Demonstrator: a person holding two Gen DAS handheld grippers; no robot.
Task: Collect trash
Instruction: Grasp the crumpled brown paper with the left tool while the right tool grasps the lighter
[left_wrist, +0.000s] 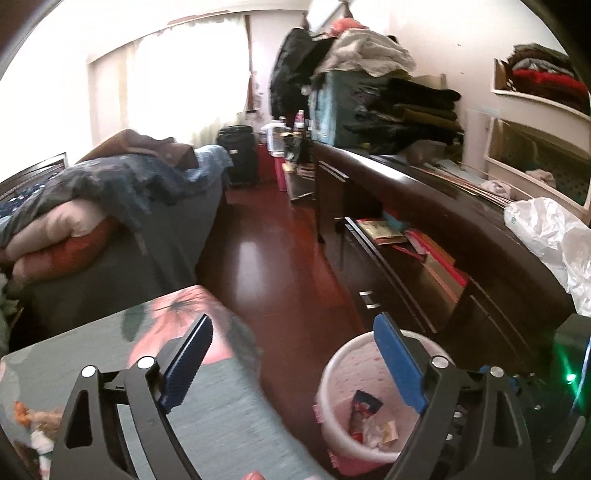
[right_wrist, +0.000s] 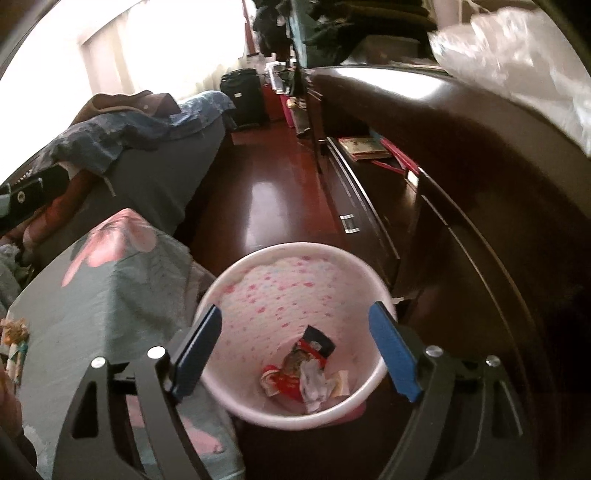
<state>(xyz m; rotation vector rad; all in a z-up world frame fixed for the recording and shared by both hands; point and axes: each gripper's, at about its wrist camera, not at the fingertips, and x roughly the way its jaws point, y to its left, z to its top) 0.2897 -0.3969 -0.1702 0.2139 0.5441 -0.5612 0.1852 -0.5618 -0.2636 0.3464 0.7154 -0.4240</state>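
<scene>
Bedroom floor | right gripper (right_wrist: 295, 345) spread wide, empty, above white bin (right_wrist: 236, 273) | wrappers (right_wrist: 306, 373) lie in bin's bottom | left gripper (left_wrist: 293, 363) also wide, empty, between floral cloth (left_wrist: 221, 406) and bin

plastic bag (right_wrist: 517, 48) blurred, bin (left_wrist: 332, 373) partly hidden by fingers (left_wrist: 397, 363)

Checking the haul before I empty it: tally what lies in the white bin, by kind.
Seen from the right wrist, inside the round white plastic bin:
Red and black printed snack wrappers: 2
Crumpled white paper scrap: 1
Pale cream wrapper: 1
Total: 4, though the overlapping pile may hide more.
</scene>
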